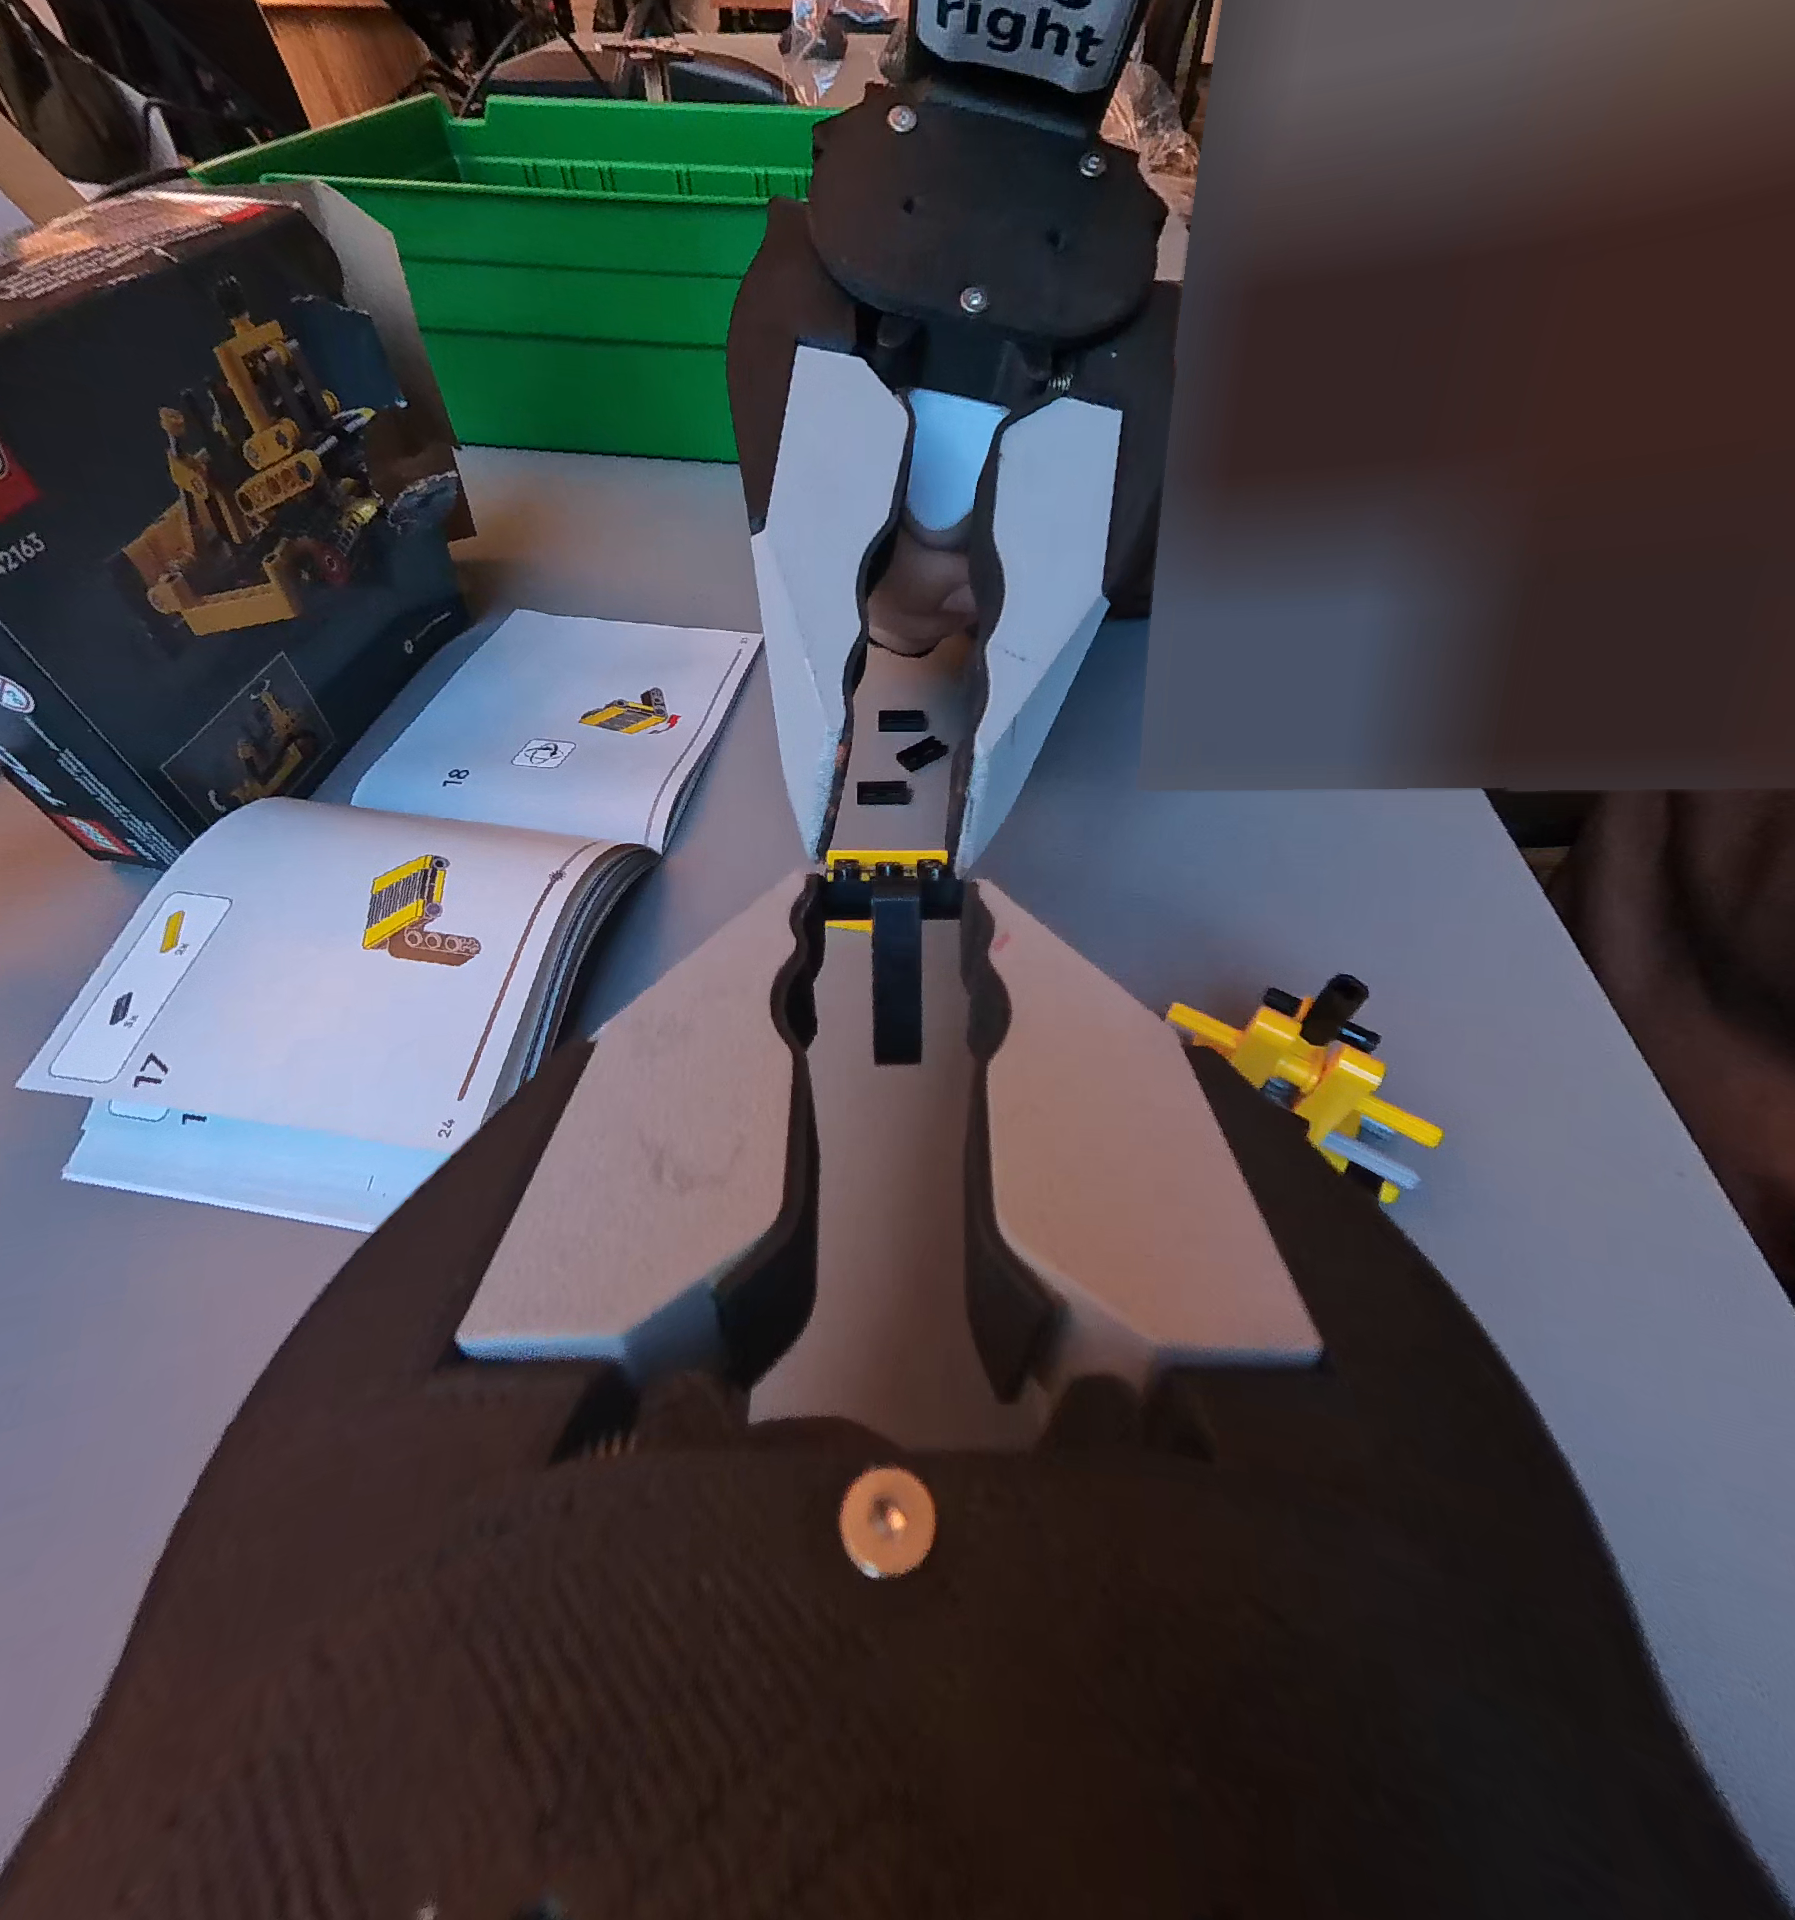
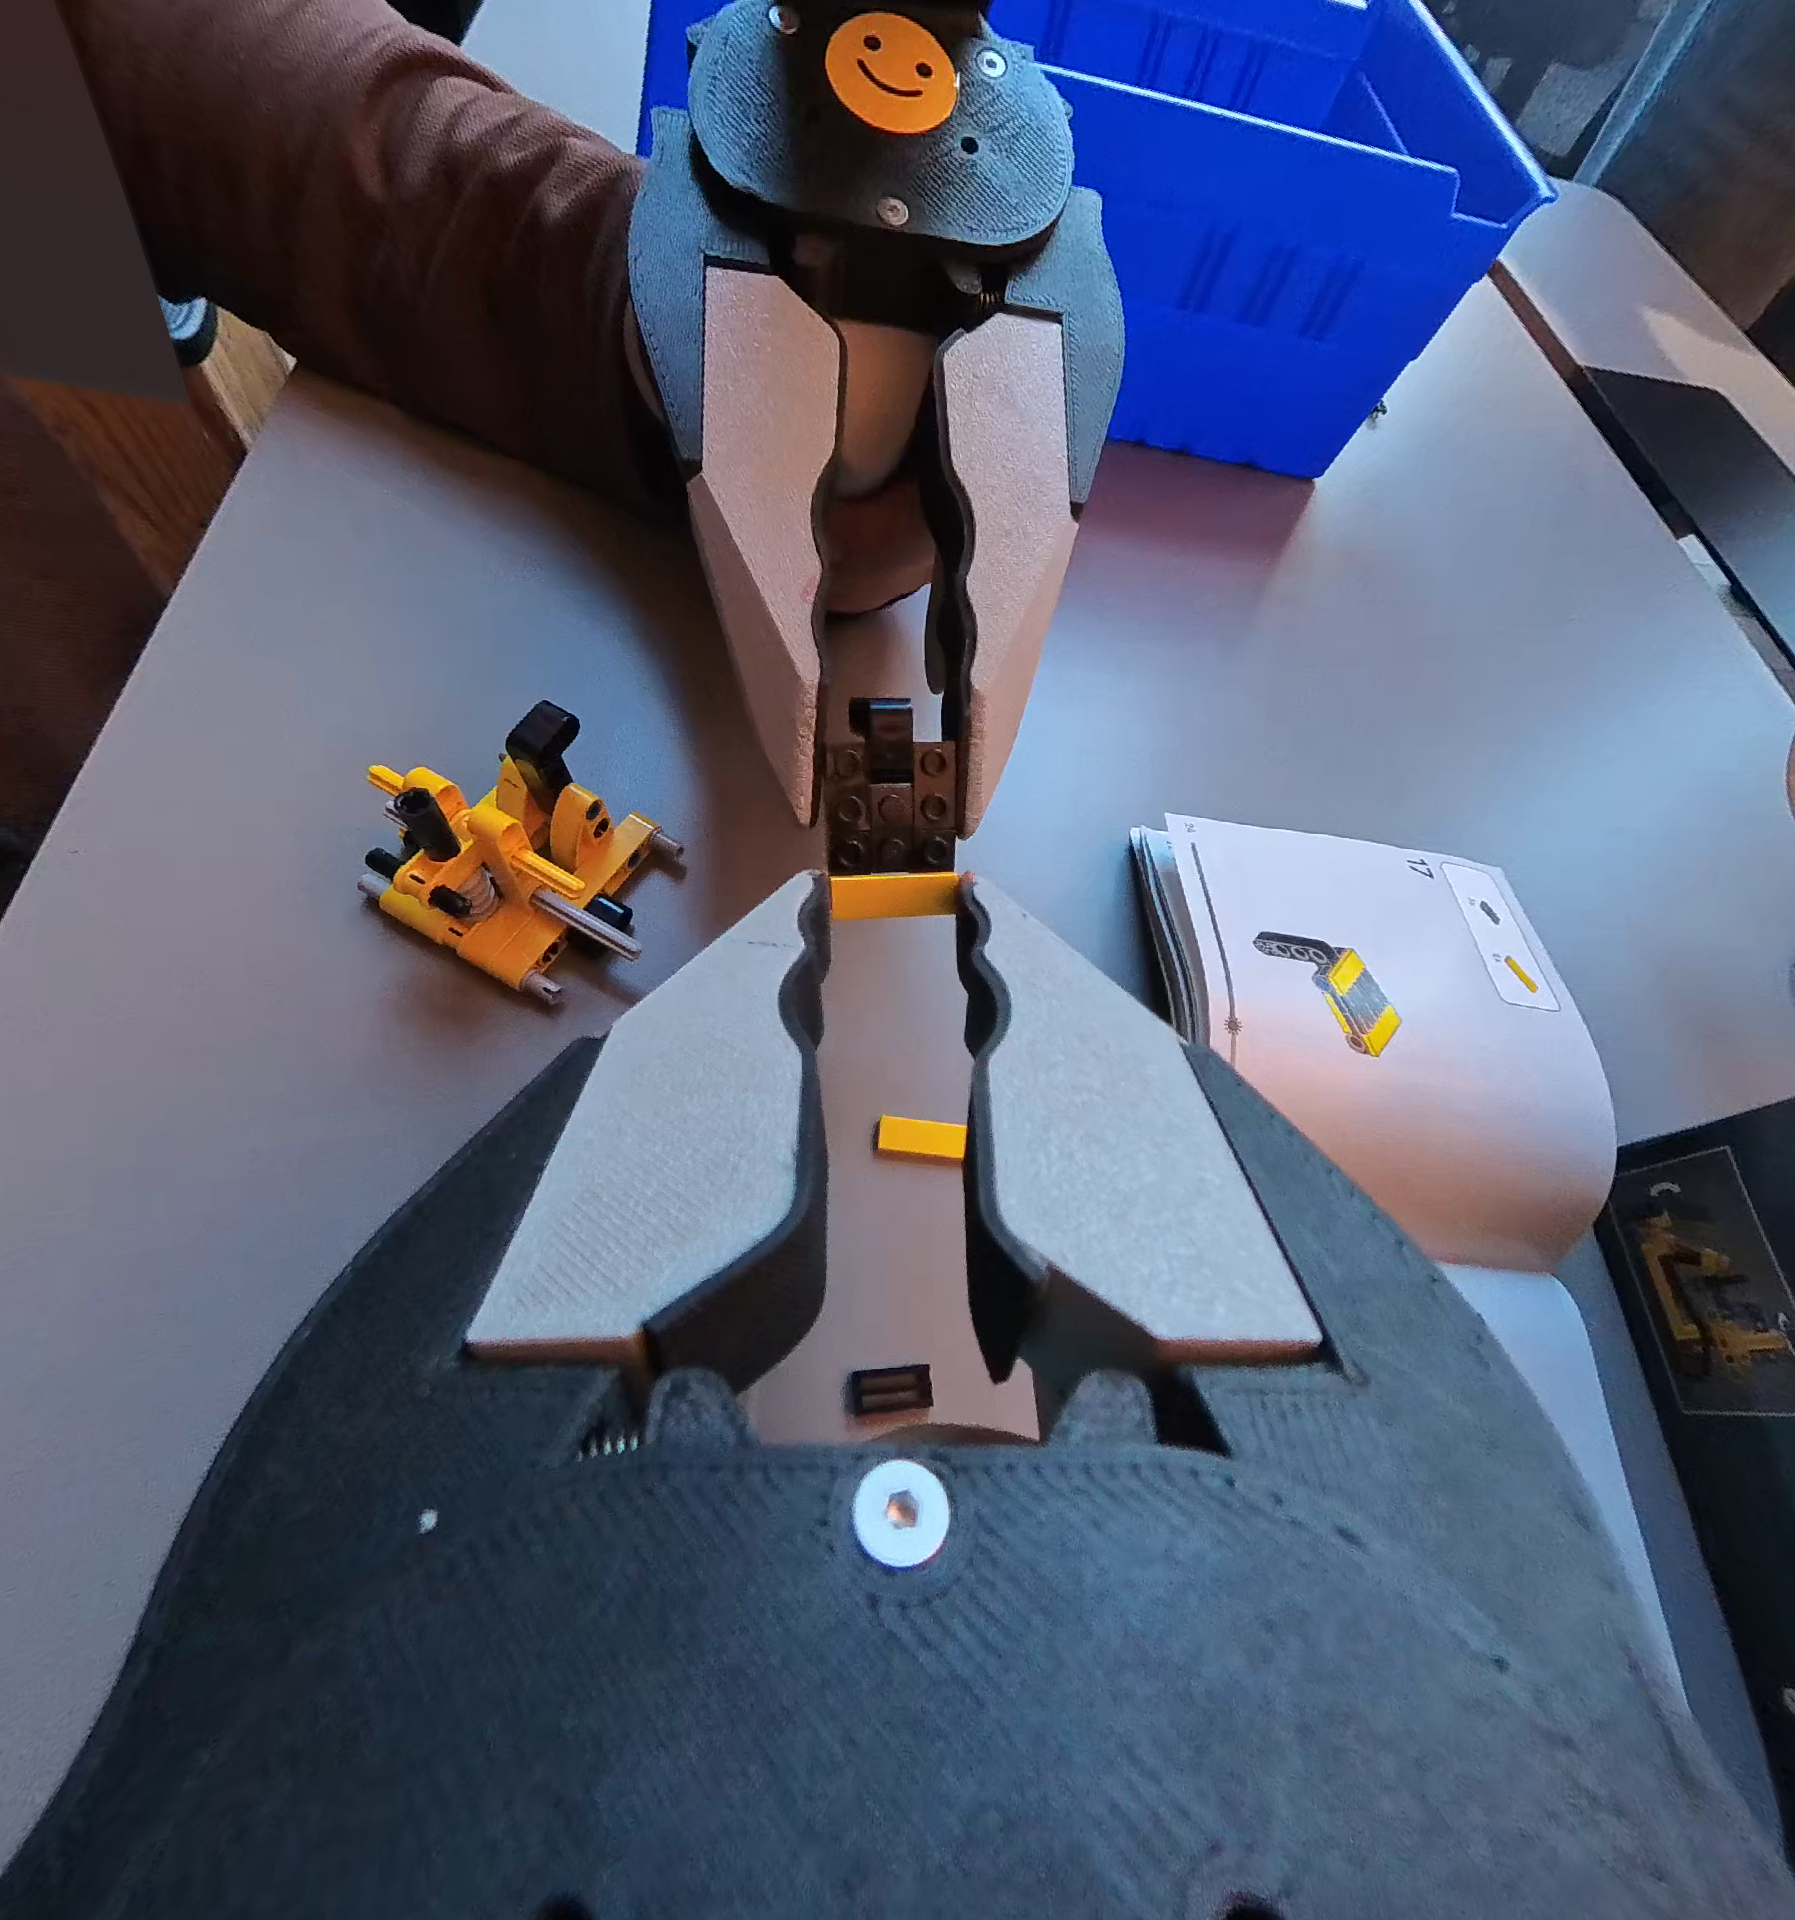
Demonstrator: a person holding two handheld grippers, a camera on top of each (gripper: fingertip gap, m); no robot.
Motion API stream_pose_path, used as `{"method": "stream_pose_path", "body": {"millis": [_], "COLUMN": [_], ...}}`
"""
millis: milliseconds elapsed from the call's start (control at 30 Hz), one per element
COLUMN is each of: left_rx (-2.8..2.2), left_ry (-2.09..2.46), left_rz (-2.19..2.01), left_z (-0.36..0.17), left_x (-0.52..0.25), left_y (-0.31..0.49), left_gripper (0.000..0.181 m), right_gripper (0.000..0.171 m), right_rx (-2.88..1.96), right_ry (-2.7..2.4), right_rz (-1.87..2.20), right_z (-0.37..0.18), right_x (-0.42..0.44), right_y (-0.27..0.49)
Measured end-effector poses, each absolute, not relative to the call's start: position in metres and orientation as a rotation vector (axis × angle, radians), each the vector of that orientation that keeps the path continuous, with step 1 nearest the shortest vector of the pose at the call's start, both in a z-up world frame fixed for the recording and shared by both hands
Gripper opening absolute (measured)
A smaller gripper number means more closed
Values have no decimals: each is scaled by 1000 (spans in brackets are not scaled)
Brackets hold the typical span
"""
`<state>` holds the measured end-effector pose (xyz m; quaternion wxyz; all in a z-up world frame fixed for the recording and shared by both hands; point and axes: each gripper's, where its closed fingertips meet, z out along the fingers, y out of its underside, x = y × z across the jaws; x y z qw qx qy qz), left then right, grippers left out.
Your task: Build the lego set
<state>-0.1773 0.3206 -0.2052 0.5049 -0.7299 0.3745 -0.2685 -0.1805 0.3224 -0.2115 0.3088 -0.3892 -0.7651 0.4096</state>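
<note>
Grippers tip to tip above grey table [image 2: 1340, 644]. Left gripper [image 1: 888, 888] clenched on small black studded lego plate assembly [image 2: 888, 805], black curved piece running back between its fingers. Right gripper [image 2: 893, 894] clenched on flat yellow lego tile [image 2: 891, 896], edge touching the black assembly. Loose on the table: second yellow tile [image 2: 919, 1136], three small black pieces [image 1: 903, 753], yellow-and-black lego sub-build [image 2: 508, 868] off to one side, open instruction booklet [image 1: 353, 935] beside dark set box [image 1: 186, 499].

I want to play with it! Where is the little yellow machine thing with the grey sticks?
The yellow assembly sits on the table, left of both grippers in the right wrist view and right of them in the left wrist view.
</note>
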Motion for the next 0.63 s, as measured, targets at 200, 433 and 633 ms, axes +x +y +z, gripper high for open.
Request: {"method": "stream_pose_path", "body": {"millis": [200, 433, 633], "left_rx": [-1810, -1907, -1946], "left_ry": [901, 895, 926], "left_rz": [-634, -571, -545], "left_z": [-211, -224, -232], "left_x": [-180, -191, -189], "left_y": [322, 326, 326], "left_gripper": [24, 33, 29], "right_gripper": [21, 21, 21], "right_rx": [-1032, -1073, -1081], "right_ry": [-2033, -2128, -2185], "right_rz": [1054, 879, 864], "right_z": [-215, -242, -254], "right_x": [-179, -175, -175], "right_y": [326, 341, 334]}}
